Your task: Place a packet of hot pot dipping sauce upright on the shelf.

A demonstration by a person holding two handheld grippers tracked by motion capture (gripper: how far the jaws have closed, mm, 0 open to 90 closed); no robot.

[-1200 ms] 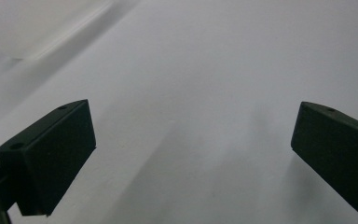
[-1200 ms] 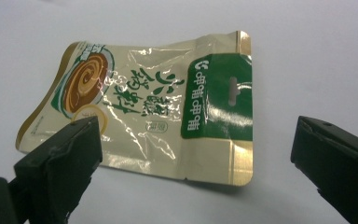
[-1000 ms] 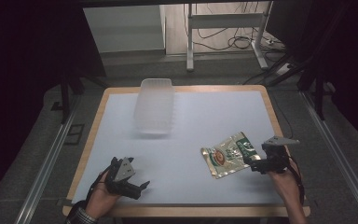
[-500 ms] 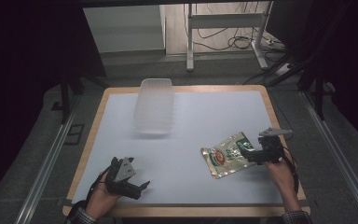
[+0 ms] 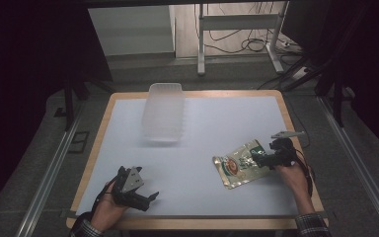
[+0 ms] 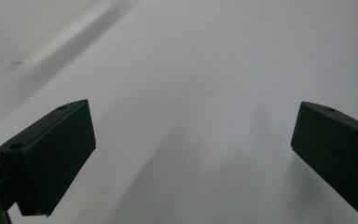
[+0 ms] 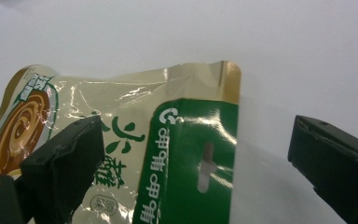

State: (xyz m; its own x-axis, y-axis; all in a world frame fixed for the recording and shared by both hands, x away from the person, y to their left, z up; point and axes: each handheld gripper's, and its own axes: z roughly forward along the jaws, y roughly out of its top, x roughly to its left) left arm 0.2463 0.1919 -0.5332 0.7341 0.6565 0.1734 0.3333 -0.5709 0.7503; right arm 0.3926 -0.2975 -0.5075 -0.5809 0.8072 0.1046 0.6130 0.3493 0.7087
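Right gripper (image 5: 260, 159) sits at the right side of the table (image 5: 202, 202), low over the green header end of a snack pouch (image 5: 239, 165). In the right gripper view the jaws stand wide apart: one jaw overlaps the gold part of the snack pouch (image 7: 177, 140) near its printed characters, the other is out over bare white surface beyond the pouch's edge. The green band with its hang-hole slot lies between the two jaws; nothing is clamped. Contact between jaw and foil cannot be told. Pouch lies flat on the white table top, right of centre and toward the near edge, its round brown picture pointing toward the table's middle, its green end toward the right hand (image 5: 293, 174). Foil is crinkled and catches the light. Left gripper (image 5: 150, 198) rests at the near-left corner, held in the left hand (image 5: 106, 210), well apart from the pouch. In the left gripper view its jaws are spread wide over plain white surface, with nothing between them. A clear plastic container (image 5: 164, 111) stands on the far-left part of the table, well apart from both grippers and from the pouch. Table has a wooden rim around a white top. Cables lie on the floor beyond the far edge.
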